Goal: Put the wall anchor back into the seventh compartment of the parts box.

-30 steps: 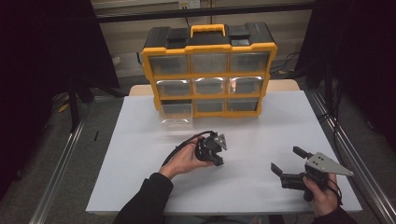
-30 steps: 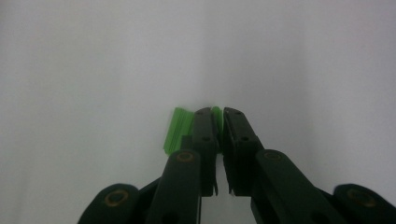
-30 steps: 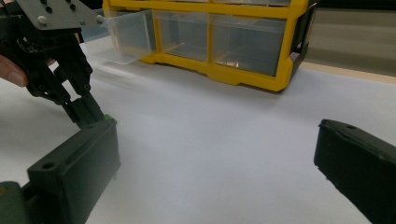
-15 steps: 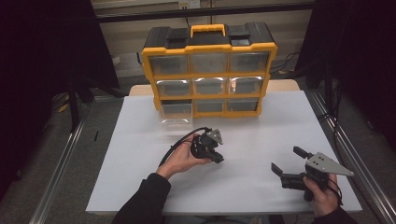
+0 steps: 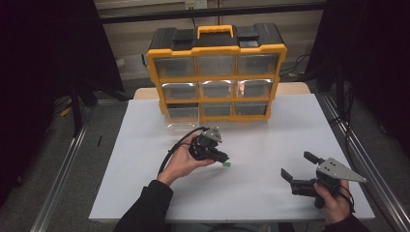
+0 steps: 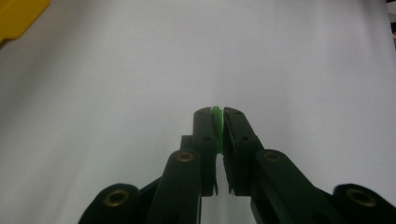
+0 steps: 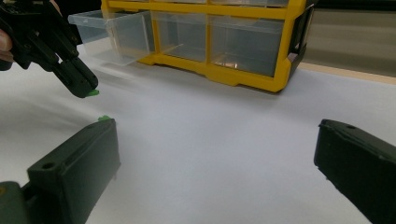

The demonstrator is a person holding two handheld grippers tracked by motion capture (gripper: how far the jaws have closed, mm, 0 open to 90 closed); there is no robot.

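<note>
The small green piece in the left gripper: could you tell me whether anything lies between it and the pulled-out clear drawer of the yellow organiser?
Nothing visible does. The left gripper pinches the green piece above bare white table. The open drawer at the organiser's bottom left stands open-topped, with only bare white surface between them.

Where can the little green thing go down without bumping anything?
Bare white table lies between the left gripper, shut on the small green piece, and the open right gripper. It is crowded by the yellow drawer cabinet and its pulled-out clear drawer.
</note>
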